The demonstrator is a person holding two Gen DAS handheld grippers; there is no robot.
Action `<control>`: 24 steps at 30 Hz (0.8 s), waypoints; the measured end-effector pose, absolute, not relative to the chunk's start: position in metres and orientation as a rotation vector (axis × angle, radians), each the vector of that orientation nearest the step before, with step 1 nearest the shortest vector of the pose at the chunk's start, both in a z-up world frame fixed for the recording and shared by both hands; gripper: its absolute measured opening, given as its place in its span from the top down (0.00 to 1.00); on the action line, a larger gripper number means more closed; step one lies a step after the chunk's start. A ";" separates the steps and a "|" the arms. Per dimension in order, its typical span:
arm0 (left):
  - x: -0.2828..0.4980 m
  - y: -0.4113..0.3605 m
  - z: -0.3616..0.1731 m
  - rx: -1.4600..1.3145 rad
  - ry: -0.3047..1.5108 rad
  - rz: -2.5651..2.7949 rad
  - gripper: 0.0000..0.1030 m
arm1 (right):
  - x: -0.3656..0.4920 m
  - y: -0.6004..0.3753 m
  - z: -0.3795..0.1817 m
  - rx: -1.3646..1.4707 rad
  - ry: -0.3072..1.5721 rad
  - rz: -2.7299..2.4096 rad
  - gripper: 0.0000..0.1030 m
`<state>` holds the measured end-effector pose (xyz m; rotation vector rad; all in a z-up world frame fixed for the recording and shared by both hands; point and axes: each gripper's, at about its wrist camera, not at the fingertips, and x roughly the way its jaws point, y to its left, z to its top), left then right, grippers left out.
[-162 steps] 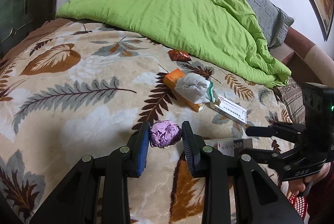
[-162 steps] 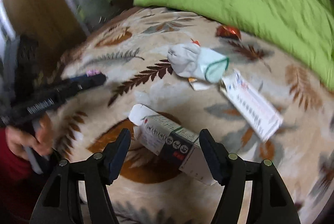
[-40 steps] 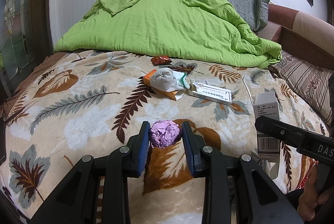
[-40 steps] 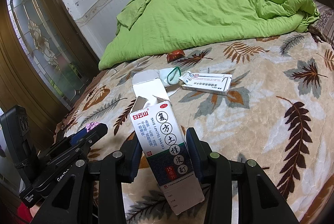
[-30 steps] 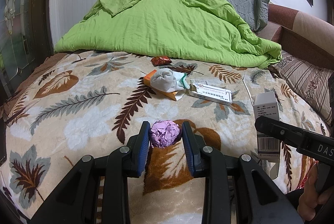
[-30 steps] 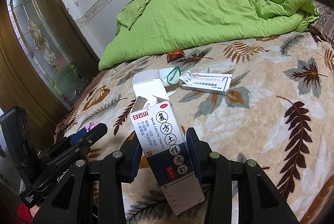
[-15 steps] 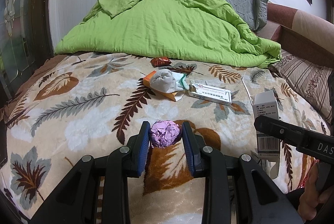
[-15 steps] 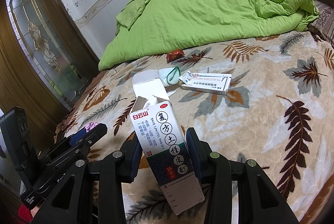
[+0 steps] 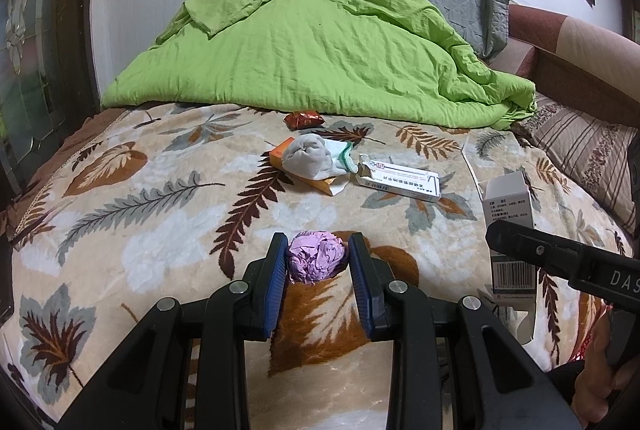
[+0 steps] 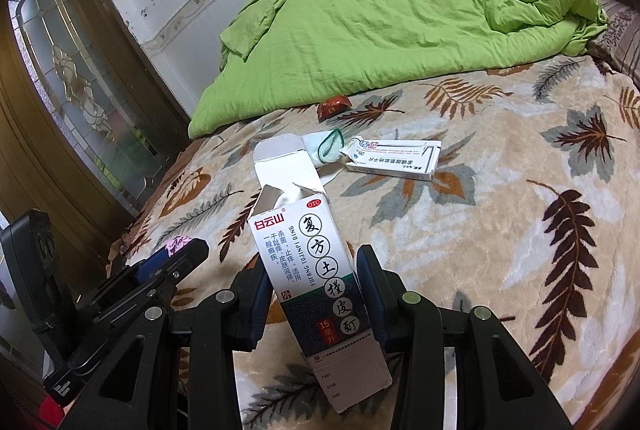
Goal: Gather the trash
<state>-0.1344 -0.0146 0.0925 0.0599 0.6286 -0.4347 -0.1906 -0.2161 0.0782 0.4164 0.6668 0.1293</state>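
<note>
Both hands are lifting away from the bed: the left gripper [image 9: 316,262] is squeezing the purple paper ball [image 9: 316,257], the right gripper [image 10: 310,288] is squeezing the open medicine box [image 10: 316,270], with more trash at 12 o'clock.

It was a home bedroom: beyond the claw lay a bed [image 9: 168,189], green quilt [image 9: 320,49] and pillows [image 9: 452,1].

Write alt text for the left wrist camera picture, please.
A black two-finger left gripper clamps a crumpled purple paper ball above a leaf-patterned beige blanket. Beyond lie a grey sock, a long white carton, a red wrapper and a green duvet.
</note>
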 end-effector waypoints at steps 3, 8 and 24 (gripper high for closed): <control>-0.134 -0.016 0.093 0.062 0.624 -0.445 0.71 | -0.196 -0.220 0.078 0.441 0.664 0.128 0.57; -0.140 -0.025 0.097 0.070 0.619 -0.500 0.71 | -0.213 -0.232 0.081 0.532 0.668 0.145 0.57; -0.235 -0.123 0.129 0.042 0.673 -0.988 0.71 | -0.375 -0.346 0.119 0.696 0.581 -0.096 0.57</control>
